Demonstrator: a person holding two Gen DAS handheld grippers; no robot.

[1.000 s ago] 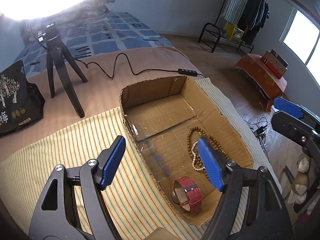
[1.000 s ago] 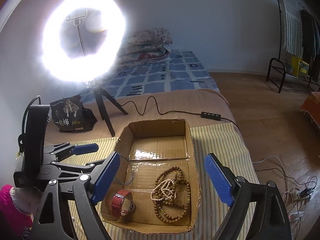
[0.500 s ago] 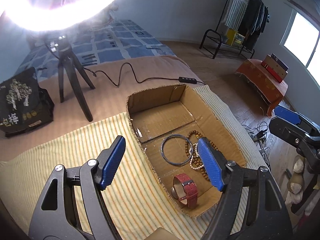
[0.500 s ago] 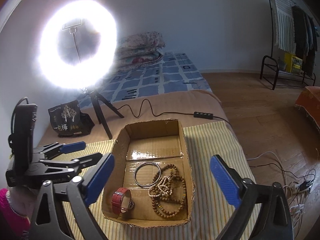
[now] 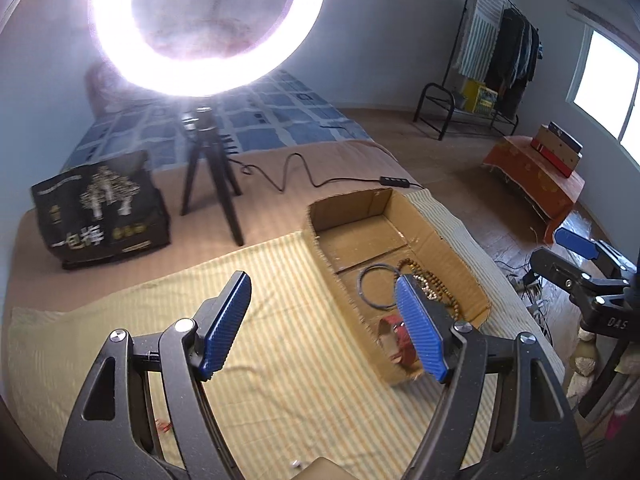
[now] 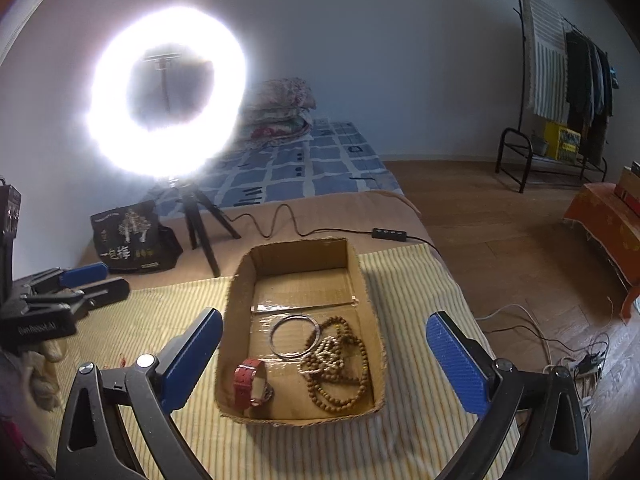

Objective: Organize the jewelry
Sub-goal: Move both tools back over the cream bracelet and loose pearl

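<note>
A shallow cardboard box [image 6: 362,280] sits on a yellow striped cloth [image 6: 168,312]. Inside lie a metal bangle [image 6: 295,336], a heap of wooden bead strings [image 6: 338,364] and a red-strapped watch [image 6: 250,384]. My right gripper [image 6: 326,354] is open and empty, raised above the box's near end. My left gripper [image 5: 324,324] is open and empty, above the cloth to the left of the box [image 5: 440,236]; its right finger hides part of the beads [image 5: 434,286]. The bangle [image 5: 376,284] and watch [image 5: 396,338] show there too.
A lit ring light [image 6: 166,92] on a black tripod [image 6: 200,220] stands behind the box, its cable and switch [image 6: 388,233] trailing right. A black bag [image 6: 132,240] sits at back left. The bed edge drops to a wooden floor with cables [image 6: 560,352] on the right.
The bangle has appeared in the box beside the beads. Both grippers have drawn back and up from the box; the left one has swung left over the cloth.
</note>
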